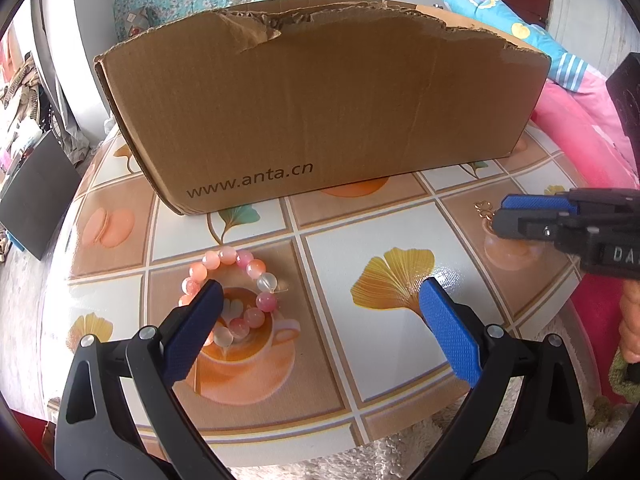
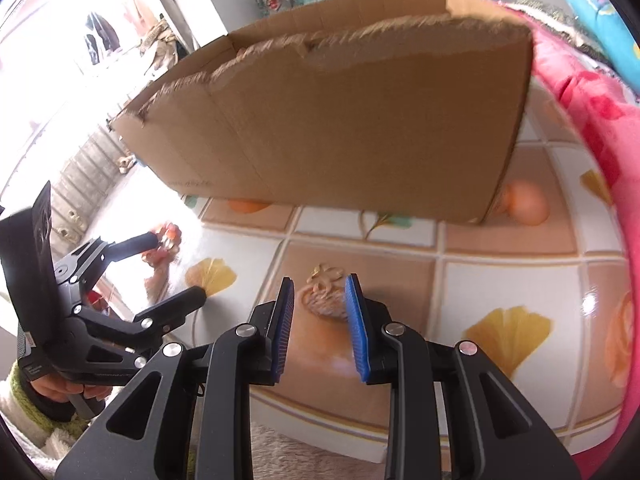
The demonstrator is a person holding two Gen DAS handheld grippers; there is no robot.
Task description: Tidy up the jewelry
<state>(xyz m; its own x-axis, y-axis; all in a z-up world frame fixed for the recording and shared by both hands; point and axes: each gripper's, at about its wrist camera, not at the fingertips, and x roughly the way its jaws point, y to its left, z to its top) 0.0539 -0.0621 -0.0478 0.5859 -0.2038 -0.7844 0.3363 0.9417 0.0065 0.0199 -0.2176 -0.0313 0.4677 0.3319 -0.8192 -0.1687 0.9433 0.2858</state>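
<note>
A pink and clear bead bracelet [image 1: 236, 292] lies on the patterned table [image 1: 360, 240], under the left finger of my left gripper [image 1: 318, 292], which is open wide and empty just above it. A small gold flower-shaped piece of jewelry [image 1: 483, 209] lies at the right; in the right wrist view it [image 2: 326, 274] sits just ahead of the fingertips. My right gripper [image 2: 320, 284] is open with a narrow gap, low over the table, empty. The left gripper [image 2: 176, 264] shows at the left, over the blurred bracelet [image 2: 164, 248].
A torn open cardboard box [image 1: 320, 104] marked www.anta.cn stands across the back of the table; it also shows in the right wrist view [image 2: 340, 120]. A pink blanket [image 1: 580, 132] lies to the right. A fluffy white mat [image 1: 360, 460] runs along the table's near edge.
</note>
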